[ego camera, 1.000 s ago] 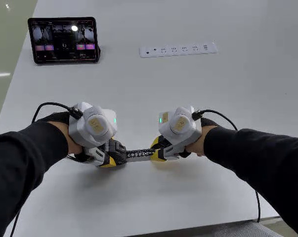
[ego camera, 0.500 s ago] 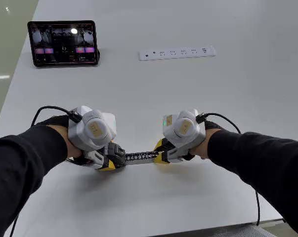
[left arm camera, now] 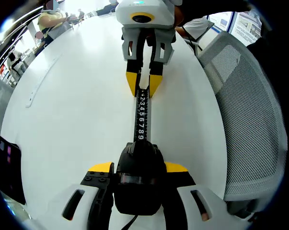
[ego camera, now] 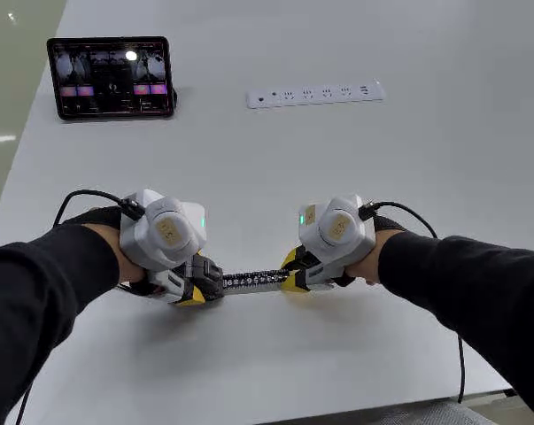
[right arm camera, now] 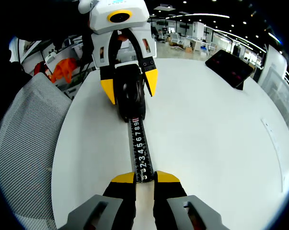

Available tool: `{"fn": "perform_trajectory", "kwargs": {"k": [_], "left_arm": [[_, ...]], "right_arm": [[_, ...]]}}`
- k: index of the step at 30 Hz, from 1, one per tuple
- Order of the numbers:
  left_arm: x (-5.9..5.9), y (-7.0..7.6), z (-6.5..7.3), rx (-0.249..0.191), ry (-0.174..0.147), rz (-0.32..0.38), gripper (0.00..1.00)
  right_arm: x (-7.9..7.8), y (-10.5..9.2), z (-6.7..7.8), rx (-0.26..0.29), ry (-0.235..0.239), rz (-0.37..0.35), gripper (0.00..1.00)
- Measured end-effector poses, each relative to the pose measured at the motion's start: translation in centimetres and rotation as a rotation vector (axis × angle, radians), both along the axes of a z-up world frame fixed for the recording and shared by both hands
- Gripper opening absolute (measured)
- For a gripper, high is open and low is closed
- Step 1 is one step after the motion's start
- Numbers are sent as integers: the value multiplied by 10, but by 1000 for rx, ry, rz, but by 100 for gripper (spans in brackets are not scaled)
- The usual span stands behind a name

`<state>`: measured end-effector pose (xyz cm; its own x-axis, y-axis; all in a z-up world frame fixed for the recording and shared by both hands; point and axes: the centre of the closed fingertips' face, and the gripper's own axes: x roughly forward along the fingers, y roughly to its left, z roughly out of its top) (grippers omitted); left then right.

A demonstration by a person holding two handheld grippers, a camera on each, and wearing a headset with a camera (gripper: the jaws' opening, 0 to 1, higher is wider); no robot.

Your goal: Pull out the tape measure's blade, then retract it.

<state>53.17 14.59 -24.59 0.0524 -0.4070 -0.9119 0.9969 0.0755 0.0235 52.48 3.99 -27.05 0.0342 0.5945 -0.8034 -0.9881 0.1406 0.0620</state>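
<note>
Here, nearest the person, the left claw (left arm camera: 137, 168) is clamped around the tape's black case (left arm camera: 137, 187), down close to the bench (ego camera: 275, 372). The blade (left arm camera: 141, 117) runs straight out of the case, lying low along the bench, to the right claw (right arm camera: 144, 178), whose yellow tips are pinched shut on its end. Digits up to nine show on the bared stretch. Farther off lie a power strip (ego camera: 315, 93) and, at the far left, a propped tablet (ego camera: 112, 76).

The pull-out looks to be under way, with only a short length drawn. Next the claws likely need to part farther in one straight line, the case held firm. After that the blade can be let back in slowly, so that it does not snap.

Against the picture of a second ago, the claws stand farther apart and more blade shows between them.
</note>
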Motion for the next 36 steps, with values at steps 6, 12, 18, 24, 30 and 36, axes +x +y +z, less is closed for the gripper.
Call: {"fn": "perform_trajectory", "kwargs": {"k": [6, 12, 18, 24, 30, 36], "left_arm": [[0, 0, 0, -1, -1, 0, 34], [-1, 0, 0, -1, -2, 1, 34], [-1, 0, -1, 0, -1, 1, 34], [-1, 0, 0, 0, -2, 2, 34], [-1, -1, 1, 1, -3, 3, 34], [-2, -1, 1, 1, -5, 2, 34]], "right_arm": [[-1, -5, 0, -10, -4, 3, 9], [-1, -9, -1, -17, -5, 5, 9], [0, -12, -2, -22, -8, 16, 9], [1, -16, -2, -24, -9, 22, 9], [0, -21, -1, -29, -5, 19, 9], [0, -25, -1, -32, -3, 11, 9]]}}
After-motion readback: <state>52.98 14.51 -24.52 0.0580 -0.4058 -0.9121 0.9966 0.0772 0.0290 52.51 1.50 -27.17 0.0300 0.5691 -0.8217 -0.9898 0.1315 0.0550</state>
